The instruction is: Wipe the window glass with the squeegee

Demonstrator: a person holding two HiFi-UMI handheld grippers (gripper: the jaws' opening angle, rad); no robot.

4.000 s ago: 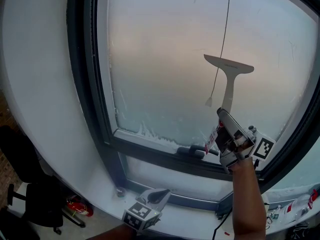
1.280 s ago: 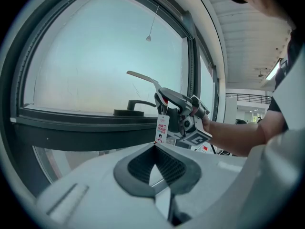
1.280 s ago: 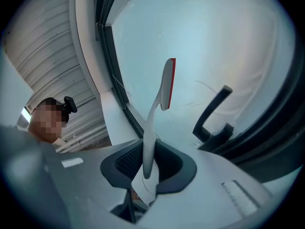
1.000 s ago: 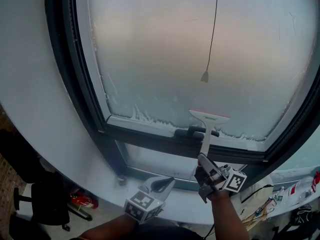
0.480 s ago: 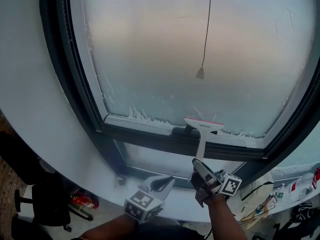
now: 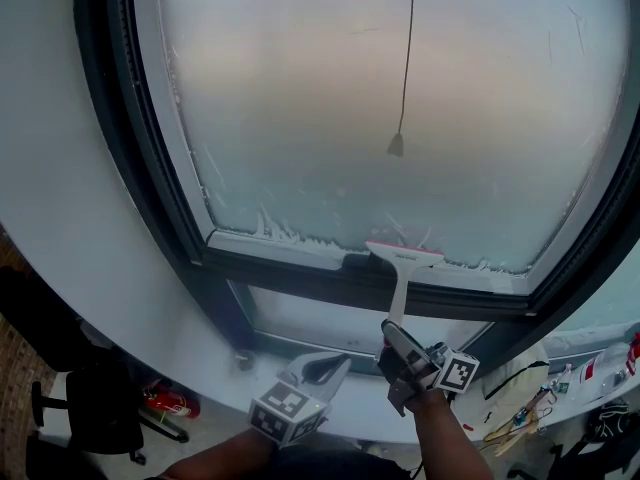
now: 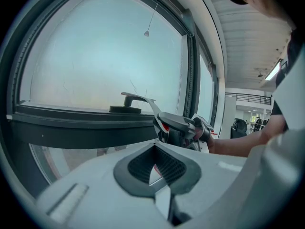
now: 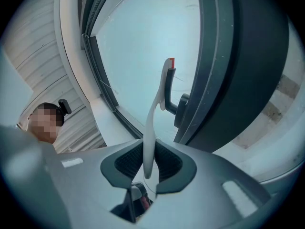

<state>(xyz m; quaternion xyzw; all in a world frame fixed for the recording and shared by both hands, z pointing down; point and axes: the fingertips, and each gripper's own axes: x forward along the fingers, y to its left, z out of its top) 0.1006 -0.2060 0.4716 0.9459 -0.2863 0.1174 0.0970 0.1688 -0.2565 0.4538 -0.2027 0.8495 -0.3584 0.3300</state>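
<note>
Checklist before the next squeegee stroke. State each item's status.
1. Grip: the right gripper is shut on the squeegee handle. Ok.
2. Blade position: it sits at the bottom edge of the glass. Ok.
3. Side clearance: the window handle is right beside the blade's left end. Not ok.
4. Path above: the cord hangs in front of the pane directly over the squeegee. Not ok.
5. Left gripper: low by the sill, jaws a narrow gap apart, nothing between them. Ok.
6. Blade pressed flat on the glass: cannot tell.
</note>
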